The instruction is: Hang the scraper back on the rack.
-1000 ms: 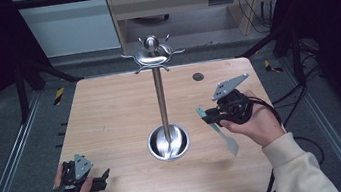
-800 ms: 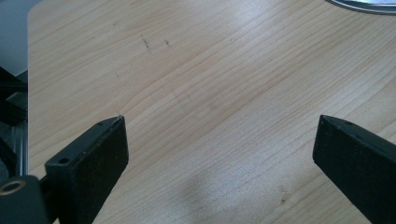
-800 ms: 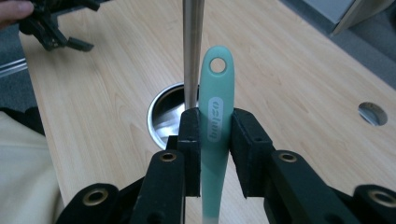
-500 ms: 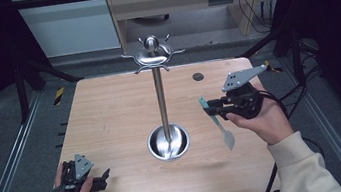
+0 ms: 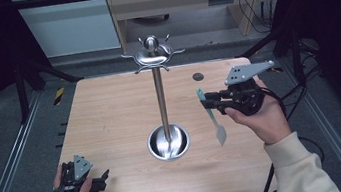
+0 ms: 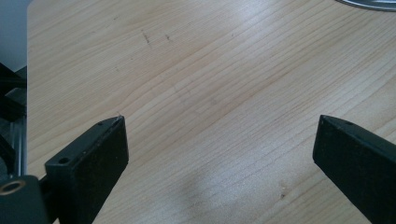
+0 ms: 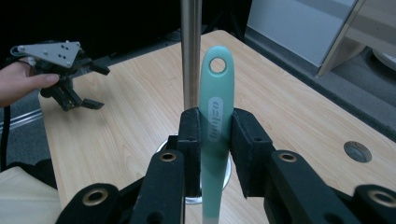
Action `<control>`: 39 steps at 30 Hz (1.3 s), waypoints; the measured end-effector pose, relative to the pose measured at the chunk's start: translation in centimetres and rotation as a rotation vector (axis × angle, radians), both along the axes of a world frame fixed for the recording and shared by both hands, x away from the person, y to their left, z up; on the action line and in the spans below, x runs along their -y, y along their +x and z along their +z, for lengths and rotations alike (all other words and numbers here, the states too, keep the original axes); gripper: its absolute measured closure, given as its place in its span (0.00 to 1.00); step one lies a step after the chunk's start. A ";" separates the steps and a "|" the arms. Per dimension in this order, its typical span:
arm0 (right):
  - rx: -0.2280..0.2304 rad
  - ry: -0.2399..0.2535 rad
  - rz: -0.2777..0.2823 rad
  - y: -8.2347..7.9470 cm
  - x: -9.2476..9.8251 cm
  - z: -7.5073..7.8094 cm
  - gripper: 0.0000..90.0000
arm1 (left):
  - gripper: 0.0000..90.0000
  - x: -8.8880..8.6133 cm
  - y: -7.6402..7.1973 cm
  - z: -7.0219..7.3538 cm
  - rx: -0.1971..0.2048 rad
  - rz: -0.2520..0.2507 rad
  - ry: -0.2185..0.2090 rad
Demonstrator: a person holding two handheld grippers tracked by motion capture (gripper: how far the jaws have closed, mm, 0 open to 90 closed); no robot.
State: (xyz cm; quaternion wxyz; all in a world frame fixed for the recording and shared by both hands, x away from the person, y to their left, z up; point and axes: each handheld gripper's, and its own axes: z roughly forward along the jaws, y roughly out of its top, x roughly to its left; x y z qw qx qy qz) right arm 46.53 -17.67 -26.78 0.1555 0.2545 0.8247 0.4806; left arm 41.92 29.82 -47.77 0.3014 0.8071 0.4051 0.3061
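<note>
the right gripper has its jaws pressed tight on the handle of a teal utensil, gripping partway down so the end with the hanging hole stands clear above the pads. in the high view the utensil hangs above the table with its pale blade end pointing down, well off the wood. holding it that way leaves the hole free, which looks to me like someone meaning to hook it onto the metal stand; the stand's top has small prongs around a ball, and the pole rises just beyond the handle in the right gripper view.

the left gripper sits low at the near left corner, jaws spread wide with nothing between them, resting out of the way as far as i can judge.

the table is pale wood with fine grain, bare apart from the stand's round dish base and a small dark hole near the far right edge. around it are dark frame rails, grey floor, trailing cables, and a light wooden cabinet at the back.
</note>
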 end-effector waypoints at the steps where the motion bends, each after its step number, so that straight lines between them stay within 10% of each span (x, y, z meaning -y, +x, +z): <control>1: 0.007 0.013 -0.004 -0.1 0.0 0.1 0.83 | 0.04 0.0 0.0 0.0 0.000 0.004 -0.003; 39: 0.108 0.228 -0.099 -2.4 -0.8 3.3 0.82 | 0.04 0.1 0.0 0.1 0.009 0.008 0.036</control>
